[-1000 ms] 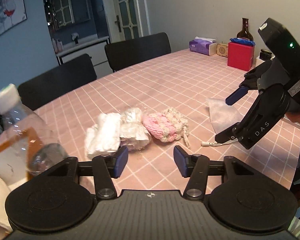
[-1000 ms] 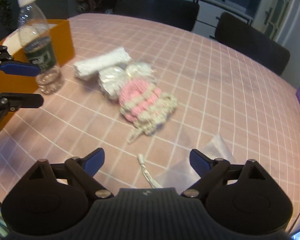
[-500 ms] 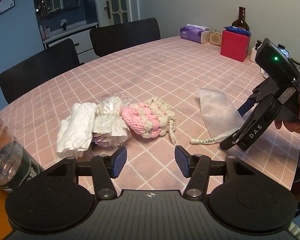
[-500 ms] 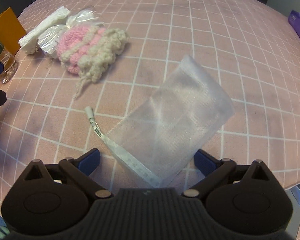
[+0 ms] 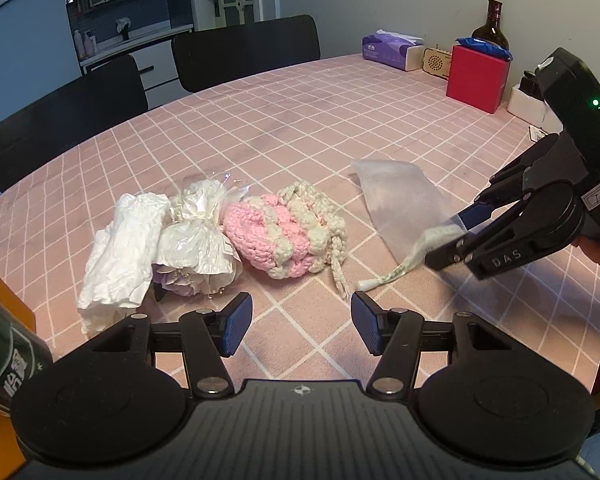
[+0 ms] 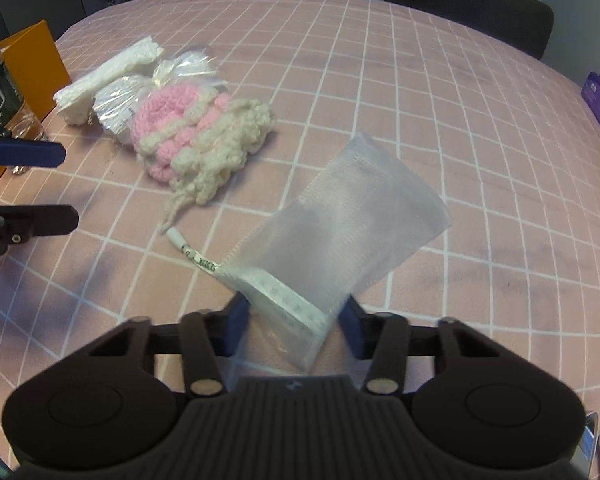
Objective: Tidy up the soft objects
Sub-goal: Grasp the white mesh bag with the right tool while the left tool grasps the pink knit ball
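Left wrist view: the left hand-held gripper hovers released and empty above the pink-checked desk, its blue pads well apart. Half a second ago the right hand-held gripper hung just short of the clear mesh bag; now its tips reach the bag's gathered mouth and the near end lifts off the cloth. That suggests the bag is being readied to receive the soft things. Counted here: one folded white cloth, one cellophane-wrapped white bundle, one pink-and-cream crocheted pouch, lying in a touching row left of the bag. Two black chairs stand behind; at the far edge are one tissue box, one red box and one dark bottle.

Right wrist view: the right hand-held gripper has narrowed from wide open and now straddles the bag's white drawstring hem; whether the pads truly pinch it cannot be told, as the film blurs there. The bag fans away across the desk, its cord end near the pouch's tassel. Same count: one cloth, one bundle, one pouch, none yet bagged. One orange box and one water bottle sit at left.
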The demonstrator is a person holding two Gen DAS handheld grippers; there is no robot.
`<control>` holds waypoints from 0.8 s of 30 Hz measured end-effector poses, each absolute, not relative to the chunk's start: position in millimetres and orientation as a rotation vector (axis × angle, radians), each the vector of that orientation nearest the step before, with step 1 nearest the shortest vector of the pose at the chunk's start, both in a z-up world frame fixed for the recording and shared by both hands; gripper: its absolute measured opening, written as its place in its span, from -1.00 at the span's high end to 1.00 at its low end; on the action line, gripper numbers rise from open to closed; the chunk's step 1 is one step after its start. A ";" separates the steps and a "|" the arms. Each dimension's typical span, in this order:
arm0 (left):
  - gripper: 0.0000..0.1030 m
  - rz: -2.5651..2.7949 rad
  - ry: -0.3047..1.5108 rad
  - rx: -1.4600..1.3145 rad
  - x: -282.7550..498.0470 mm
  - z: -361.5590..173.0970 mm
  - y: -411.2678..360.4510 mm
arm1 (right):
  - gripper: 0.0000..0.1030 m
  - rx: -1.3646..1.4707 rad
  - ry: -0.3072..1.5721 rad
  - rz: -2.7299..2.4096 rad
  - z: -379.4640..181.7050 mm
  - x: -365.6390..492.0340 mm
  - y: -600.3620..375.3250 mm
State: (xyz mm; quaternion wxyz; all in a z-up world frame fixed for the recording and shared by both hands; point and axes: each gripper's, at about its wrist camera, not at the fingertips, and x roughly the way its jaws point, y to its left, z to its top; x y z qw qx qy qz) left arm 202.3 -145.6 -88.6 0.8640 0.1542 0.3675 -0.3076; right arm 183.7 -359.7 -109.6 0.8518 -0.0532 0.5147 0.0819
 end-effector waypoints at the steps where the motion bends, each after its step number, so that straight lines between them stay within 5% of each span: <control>1: -0.30 -0.644 0.771 0.322 203.5 -89.0 -147.1 | 0.68 -0.113 1.079 0.162 -107.0 182.0 -363.5; 5: -0.40 -0.646 0.756 0.322 207.3 -89.0 -154.7 | 0.98 -0.129 1.081 0.158 -107.2 187.1 -365.2; 13: -0.69 -0.635 0.698 0.291 220.1 -89.0 -176.8 | 0.99 -0.117 1.066 0.183 -108.5 192.4 -362.8; 24: -0.67 -0.686 0.650 0.551 225.6 -117.4 -216.4 | 0.97 -0.100 1.061 0.212 -108.2 189.6 -368.1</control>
